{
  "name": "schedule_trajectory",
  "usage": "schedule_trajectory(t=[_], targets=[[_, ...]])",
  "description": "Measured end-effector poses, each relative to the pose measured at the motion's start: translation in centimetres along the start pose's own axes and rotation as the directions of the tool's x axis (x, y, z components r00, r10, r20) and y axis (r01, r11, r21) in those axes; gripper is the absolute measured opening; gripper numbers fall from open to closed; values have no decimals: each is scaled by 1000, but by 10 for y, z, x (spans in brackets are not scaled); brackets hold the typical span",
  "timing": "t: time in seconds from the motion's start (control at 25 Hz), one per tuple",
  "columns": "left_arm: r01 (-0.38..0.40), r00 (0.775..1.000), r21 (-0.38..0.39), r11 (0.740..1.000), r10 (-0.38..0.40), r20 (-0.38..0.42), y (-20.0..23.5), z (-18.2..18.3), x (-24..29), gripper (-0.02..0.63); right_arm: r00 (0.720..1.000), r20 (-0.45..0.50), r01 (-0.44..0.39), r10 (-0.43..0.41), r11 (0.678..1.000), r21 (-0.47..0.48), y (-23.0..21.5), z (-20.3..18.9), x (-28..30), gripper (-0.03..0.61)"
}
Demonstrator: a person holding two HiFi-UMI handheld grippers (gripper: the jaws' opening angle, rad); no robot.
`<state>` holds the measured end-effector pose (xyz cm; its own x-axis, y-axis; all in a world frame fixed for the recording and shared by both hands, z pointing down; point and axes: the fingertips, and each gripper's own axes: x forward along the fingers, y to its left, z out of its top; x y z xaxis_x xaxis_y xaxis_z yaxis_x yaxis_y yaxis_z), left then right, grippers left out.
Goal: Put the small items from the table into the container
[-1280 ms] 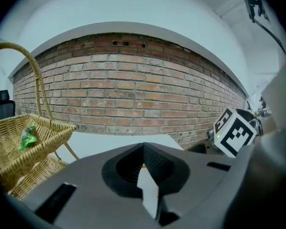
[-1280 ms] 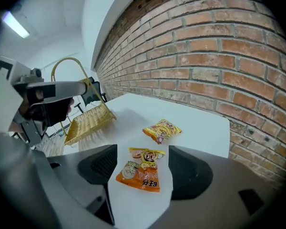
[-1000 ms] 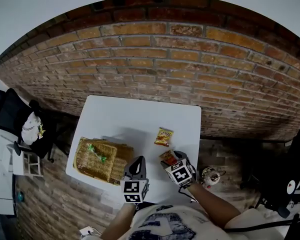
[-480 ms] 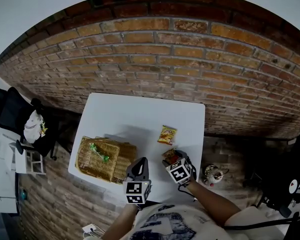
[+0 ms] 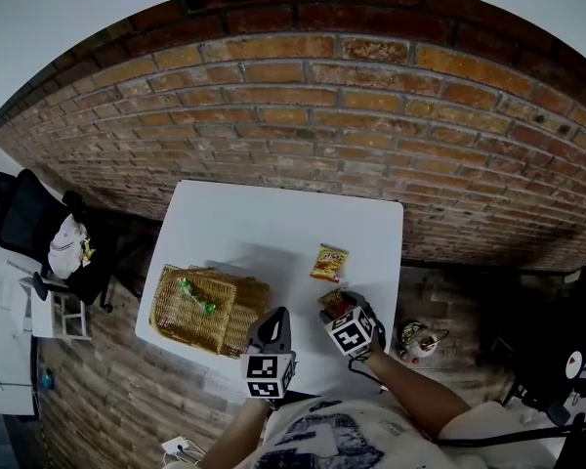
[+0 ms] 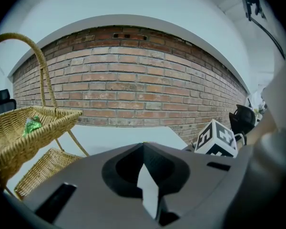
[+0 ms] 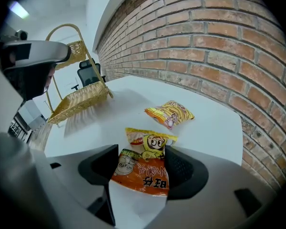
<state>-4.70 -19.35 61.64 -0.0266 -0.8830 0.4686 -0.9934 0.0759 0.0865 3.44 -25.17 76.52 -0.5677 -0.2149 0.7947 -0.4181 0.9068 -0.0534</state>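
Your right gripper (image 7: 140, 151) points steeply down at the near right part of the white table (image 5: 264, 228). Its jaws stand wide apart. The orange snack packet (image 7: 143, 171) lies flat on the table between them, with its yellow end sticking out past the tips on the far side. The packet nearly fills the gap from jaw to jaw, but I cannot tell whether the pads touch its edges. It is not lifted.

The second packet, the yellow snack packet (image 7: 170, 113), lies just beyond the orange one, a little farther from you and apart from it. Nothing touches it.

Your left gripper (image 6: 143, 147) hangs near your body, to the left of the right one, over the near edge of the table. Its jaws are together at the tips and hold nothing; only a sliver of table shows through below them. From its view you see the marker cube (image 6: 217, 137) of your right gripper off to the right.

The wicker basket (image 5: 176, 325) sits on the near left part of the table, well apart from both packets. Its arched handle (image 6: 38, 61) stands up over it. A small green item (image 5: 195, 296) already lies inside.

Behind the table runs a brick wall (image 5: 322, 115). Off to the far left, on the floor, stands a black office chair (image 5: 20, 213).
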Motion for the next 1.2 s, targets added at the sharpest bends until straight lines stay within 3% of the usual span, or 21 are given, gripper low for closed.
schedule_trajectory(t=[0.16, 0.6, 0.88, 1.2], targets=[[3, 1000, 0, 1000, -3, 1, -3, 0, -3, 49, 1000, -13, -5, 5, 1000, -22, 2, -2, 1, 297], [7, 1000, -10, 1000, -7, 5, -2, -4, -18, 49, 1000, -20, 10, -11, 998, -64, 9, -9, -5, 152], [18, 1000, 1, 1000, -18, 26, -1, -3, -31, 49, 998, -9, 57, -57, 997, -44, 11, -14, -18, 124], [59, 997, 24, 998, -60, 46, -3, 6, -51, 49, 990, 68, 118, -120, 993, 25, 16, 4, -50, 121]])
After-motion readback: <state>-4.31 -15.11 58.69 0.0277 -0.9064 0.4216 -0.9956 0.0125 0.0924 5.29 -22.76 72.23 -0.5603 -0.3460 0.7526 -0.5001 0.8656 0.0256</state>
